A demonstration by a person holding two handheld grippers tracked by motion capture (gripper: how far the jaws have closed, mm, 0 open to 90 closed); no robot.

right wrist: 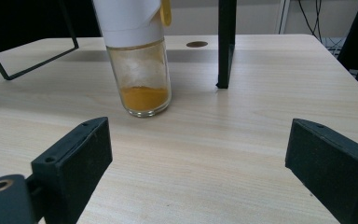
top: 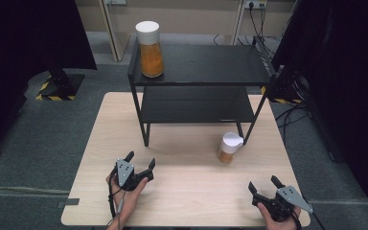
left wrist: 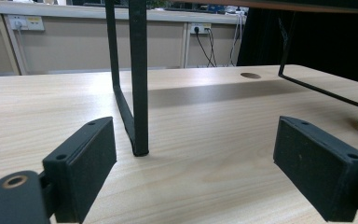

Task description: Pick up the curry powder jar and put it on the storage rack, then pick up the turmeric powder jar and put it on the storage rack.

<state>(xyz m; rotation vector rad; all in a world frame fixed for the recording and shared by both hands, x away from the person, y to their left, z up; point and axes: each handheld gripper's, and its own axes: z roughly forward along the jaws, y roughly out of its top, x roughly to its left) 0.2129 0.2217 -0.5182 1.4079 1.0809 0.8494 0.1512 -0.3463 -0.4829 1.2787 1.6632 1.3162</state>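
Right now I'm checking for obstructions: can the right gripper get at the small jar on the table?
Probably yes: the right gripper is open, and bare table lies between it and the small jar.

A fixed camera is looking forward and down from above the person's side of the bench (top: 182, 191), taking in the black shelf rack (top: 199, 67) and the floor beyond. The left gripper's (top: 139, 165) camera is riding low over the bench top, facing a rack leg (left wrist: 139, 79) close ahead and the wall sockets behind. The right gripper's (top: 264, 184) camera is sitting equally low, looking at the small jar (right wrist: 140, 60) near in front and another rack leg (right wrist: 225, 42). The high view is sharing the rack with both gripper views and the small jar with the right gripper view.
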